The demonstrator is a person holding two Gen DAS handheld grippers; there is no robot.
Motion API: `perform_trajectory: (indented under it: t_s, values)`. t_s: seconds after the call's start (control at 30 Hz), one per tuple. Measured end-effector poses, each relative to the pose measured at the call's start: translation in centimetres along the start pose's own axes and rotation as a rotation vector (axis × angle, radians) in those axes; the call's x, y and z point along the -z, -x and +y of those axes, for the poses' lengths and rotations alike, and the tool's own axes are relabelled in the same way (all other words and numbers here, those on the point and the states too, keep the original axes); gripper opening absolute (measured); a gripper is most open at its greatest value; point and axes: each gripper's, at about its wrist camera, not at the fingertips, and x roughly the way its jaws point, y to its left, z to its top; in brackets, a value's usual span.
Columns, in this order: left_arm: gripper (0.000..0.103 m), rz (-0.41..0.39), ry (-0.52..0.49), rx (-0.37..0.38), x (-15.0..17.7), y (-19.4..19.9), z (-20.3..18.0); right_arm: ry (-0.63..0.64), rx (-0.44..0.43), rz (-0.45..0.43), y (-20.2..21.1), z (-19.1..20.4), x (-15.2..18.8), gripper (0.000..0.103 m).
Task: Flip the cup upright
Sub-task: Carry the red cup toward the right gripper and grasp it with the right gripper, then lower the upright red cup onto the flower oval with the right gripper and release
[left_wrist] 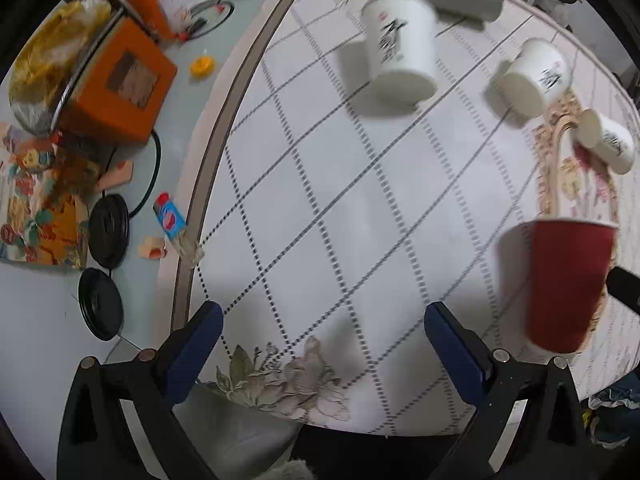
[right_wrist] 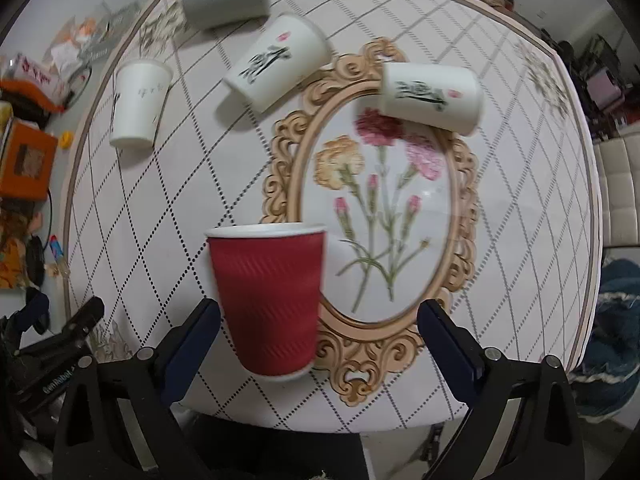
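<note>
Our red cup (right_wrist: 267,300) stands upright near the counter's (right_wrist: 500,240) front edge; both grippers' fingers spread, empty; next we judge a lying white cup (right_wrist: 280,62).

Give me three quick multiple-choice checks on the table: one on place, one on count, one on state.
1. Where is the red ribbed paper cup?
A. On an orange box
B. On the table, at the edge of the gold-framed oval flower print
C. Inside a grey cup

2. How many white paper cups are on the table?
A. One
B. Three
C. Five

3. How does the red ribbed paper cup stand?
A. On its side
B. Rim down
C. Upright, rim up

Answers:
1 B, its base overlaps the oval's gold frame in the right wrist view.
2 B, there are white cups at and.
3 C, its wide white rim is on top and its narrow base is below.
</note>
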Motion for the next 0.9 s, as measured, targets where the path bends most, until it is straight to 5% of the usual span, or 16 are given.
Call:
perform_trajectory:
  t_s: [0.53,0.73,0.9]
  values:
    - [0.103,0.060,-0.015,0.020,0.6,-2.2,0.7,0.019,-0.027,0.145,-5.1,2.1,-0.8,0.076]
    - [0.103,0.114,-0.008,0.050,-0.6,-2.1,0.2,-0.053,-0.099,0.025,-2.6,0.1,-0.7,0.075]
    - [0.103,0.122,-0.035,0.046,-2.2,-2.1,-0.9,-0.108,-0.102,-0.207,0.4,-1.6,-1.2,0.075]
